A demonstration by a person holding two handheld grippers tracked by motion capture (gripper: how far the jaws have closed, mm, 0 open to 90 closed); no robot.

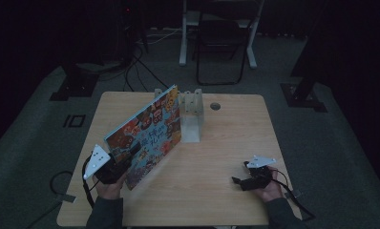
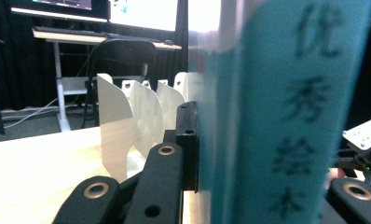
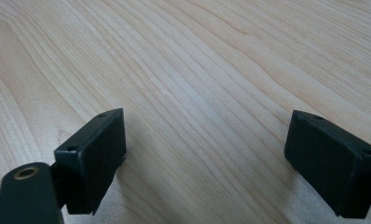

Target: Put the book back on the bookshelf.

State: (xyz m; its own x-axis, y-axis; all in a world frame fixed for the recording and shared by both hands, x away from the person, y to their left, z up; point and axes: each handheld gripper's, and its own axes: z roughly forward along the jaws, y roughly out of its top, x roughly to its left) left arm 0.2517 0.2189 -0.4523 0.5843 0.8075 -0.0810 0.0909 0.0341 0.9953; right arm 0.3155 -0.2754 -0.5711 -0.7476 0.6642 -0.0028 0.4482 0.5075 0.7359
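Pale wood forms the table [image 1: 216,143], on which a white slotted rack [image 1: 192,114] is stood near the far edge. A colourful picture book [image 1: 147,136] is held tilted just left of the rack, pinched at its near corner by the left gripper [image 1: 123,160]. The right gripper [image 1: 240,180] is rested near the right edge, jaws spread wide.

counter [image 1: 226,157]: light wood | folding chair [image 1: 220,45]: dark, on floor beyond counter's far edge | cables [image 1: 135,67]: on floor, far left
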